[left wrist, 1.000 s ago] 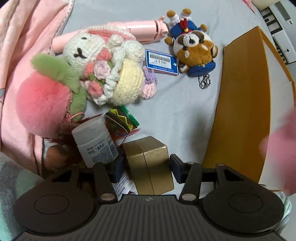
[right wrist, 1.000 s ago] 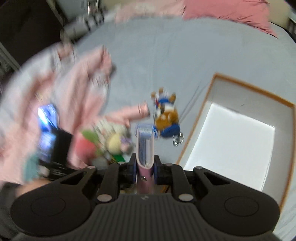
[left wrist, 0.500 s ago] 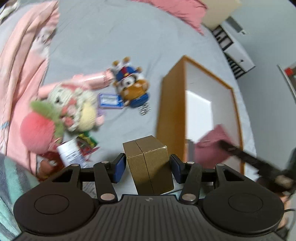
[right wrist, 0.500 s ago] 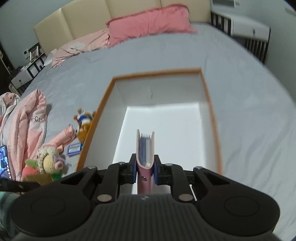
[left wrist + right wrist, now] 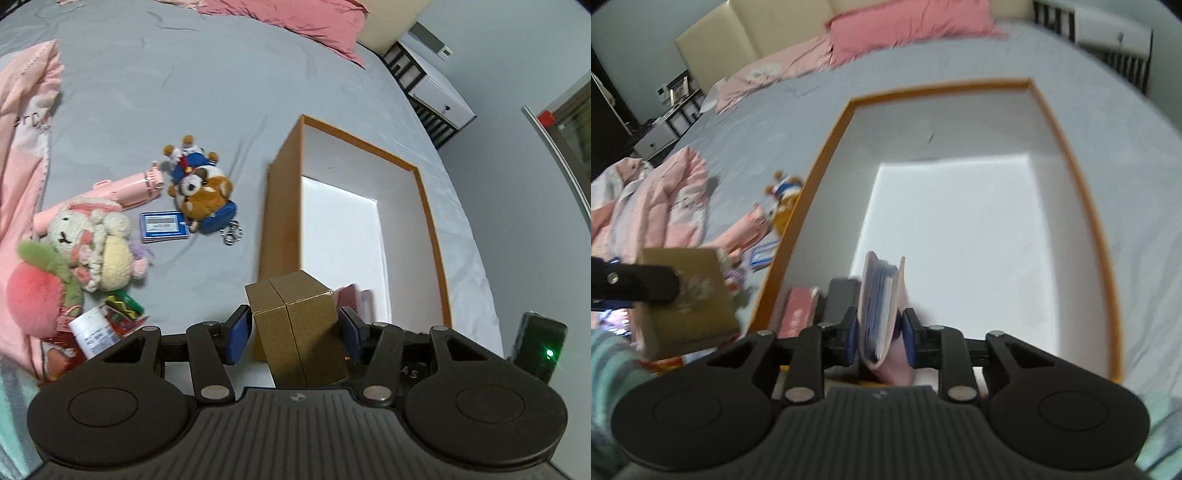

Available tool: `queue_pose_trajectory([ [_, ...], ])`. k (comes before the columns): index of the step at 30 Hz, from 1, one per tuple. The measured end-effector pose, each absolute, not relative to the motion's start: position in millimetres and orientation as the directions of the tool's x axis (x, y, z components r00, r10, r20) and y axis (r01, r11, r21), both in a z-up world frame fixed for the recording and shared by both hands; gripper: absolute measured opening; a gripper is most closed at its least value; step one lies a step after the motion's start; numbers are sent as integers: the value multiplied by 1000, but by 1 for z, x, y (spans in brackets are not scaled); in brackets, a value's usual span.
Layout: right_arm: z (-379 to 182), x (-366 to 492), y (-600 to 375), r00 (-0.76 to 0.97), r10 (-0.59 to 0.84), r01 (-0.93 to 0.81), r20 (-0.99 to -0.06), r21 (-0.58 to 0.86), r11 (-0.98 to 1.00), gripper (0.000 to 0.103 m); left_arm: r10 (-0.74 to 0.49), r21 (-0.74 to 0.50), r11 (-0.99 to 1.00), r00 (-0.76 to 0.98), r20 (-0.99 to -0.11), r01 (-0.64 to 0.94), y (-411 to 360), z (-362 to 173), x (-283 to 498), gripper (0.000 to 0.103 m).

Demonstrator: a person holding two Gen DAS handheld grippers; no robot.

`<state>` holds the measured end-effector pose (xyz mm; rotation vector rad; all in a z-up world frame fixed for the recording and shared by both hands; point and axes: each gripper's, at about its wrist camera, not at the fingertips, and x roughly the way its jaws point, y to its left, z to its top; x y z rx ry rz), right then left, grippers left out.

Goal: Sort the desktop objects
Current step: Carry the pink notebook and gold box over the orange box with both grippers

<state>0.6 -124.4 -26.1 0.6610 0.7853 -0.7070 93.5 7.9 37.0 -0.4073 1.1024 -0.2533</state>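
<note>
Left gripper (image 5: 293, 334) clenched on the gold box (image 5: 300, 332), held just short of the orange-rimmed box (image 5: 428, 229) — near rim right ahead. Right gripper (image 5: 878, 338) inside that box at its near-left corner, jaws just been opening, pink card wallet (image 5: 882, 314) loose and tilted between them; white floor beyond it bare. Plush toys (image 5: 201, 188) lie ahead-left of the left gripper on the grey sheet (image 5: 184, 92)

We see lots of bare white floor in the orange box (image 5: 1067, 155). Only its near left corner is crowded, by a red packet (image 5: 799, 310) and a dark block (image 5: 842, 301).
</note>
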Motion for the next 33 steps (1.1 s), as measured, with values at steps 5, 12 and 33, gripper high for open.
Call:
queue_pose_trajectory([
  [5,-20,-2,-134,541,-207,731,-815,334,594,35,-419,-447,894,423,-804,36,-3,47,105,59],
  [12,-14,4,-139,536,-182,705,-824,318,634,35,-481,-471,871,434,-762,139,-43,61,123,59],
  [33,20,-46,-149,492,-217,610,-843,155,777,45,-445,-332,843,201,-873,424,-163,7,185,56],
])
